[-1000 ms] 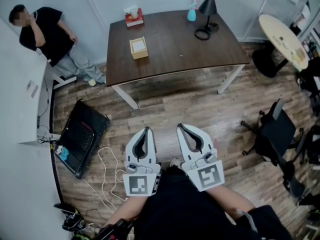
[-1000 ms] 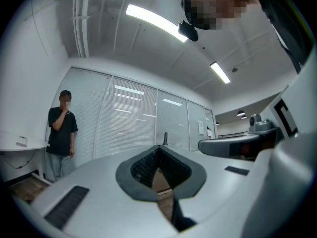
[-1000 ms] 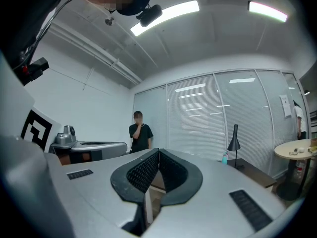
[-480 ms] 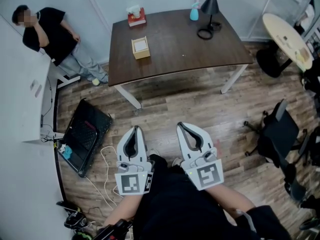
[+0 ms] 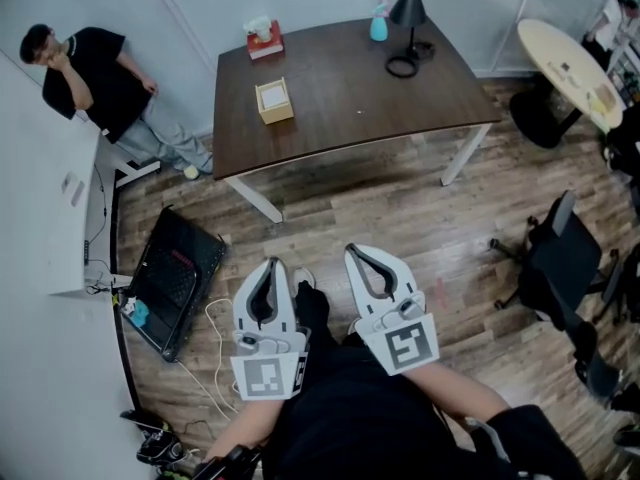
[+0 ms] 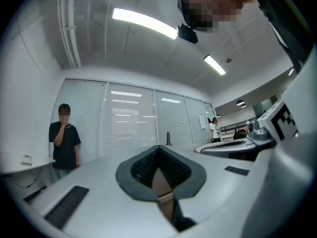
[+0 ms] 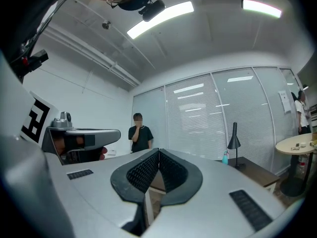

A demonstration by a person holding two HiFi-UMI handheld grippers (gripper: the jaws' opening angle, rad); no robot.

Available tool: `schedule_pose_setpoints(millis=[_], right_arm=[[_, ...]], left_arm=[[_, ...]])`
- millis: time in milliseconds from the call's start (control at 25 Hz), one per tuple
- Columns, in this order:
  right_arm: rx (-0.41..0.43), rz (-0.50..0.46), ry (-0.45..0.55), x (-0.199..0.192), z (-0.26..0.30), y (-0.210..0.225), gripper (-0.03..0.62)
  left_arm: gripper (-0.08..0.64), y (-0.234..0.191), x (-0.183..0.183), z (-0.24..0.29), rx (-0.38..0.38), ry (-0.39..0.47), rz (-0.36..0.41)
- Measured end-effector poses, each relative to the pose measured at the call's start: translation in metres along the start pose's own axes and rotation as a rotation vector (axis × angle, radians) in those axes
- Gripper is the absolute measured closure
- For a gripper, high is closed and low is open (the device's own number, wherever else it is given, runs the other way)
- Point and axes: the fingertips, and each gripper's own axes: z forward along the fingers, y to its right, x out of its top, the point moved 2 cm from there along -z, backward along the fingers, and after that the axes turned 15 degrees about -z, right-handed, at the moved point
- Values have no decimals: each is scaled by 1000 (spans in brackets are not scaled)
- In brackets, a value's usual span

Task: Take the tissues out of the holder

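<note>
A wooden tissue holder (image 5: 275, 100) with white tissue showing in its top stands near the left edge of the dark brown table (image 5: 340, 98). A red tissue box (image 5: 264, 38) sits at the table's far left corner. Both grippers are held low in front of the person's body, well short of the table, over the wood floor. My left gripper (image 5: 270, 264) is shut with nothing in it; its jaws meet in the left gripper view (image 6: 158, 148). My right gripper (image 5: 351, 251) is likewise shut and holds nothing (image 7: 158, 151).
A black lamp (image 5: 405, 28) and a blue bottle (image 5: 379, 28) stand at the table's back. A person (image 5: 90, 78) leans by the left wall. A black case (image 5: 175, 278) and cables lie on the floor at left; office chairs (image 5: 555, 258) and a round table (image 5: 565, 68) are at right.
The left gripper has drawn back a little toward the body and the right one has shifted slightly left. The view has shifted a little. Both stay shut.
</note>
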Motion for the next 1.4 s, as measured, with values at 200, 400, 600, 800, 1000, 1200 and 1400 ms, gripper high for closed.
schedule_pose_setpoints(millis=[200, 400, 600, 800, 1000, 1200, 1400], right_arm=[[10, 17, 8, 2, 5, -9, 583], [33, -31, 20, 8, 21, -8, 583], [7, -32, 23, 9, 28, 2, 583], [3, -42, -1, 2, 33, 9, 583], [5, -50, -8, -1, 39, 16, 583], [15, -116, -17, -3, 46, 19, 583], [2, -103, -24, -7, 61, 22, 583]], left_arm=[[561, 1, 1, -1, 0, 7, -12], [561, -6, -1, -6, 1, -16, -18], [561, -14, 1, -2, 14, -11, -16], [561, -20, -4, 8, 6, -19, -27], [561, -19, -5, 18, -10, -9, -39], [561, -22, -5, 32, -25, 12, -44], [561, -27, -16, 52, -42, -11, -72]])
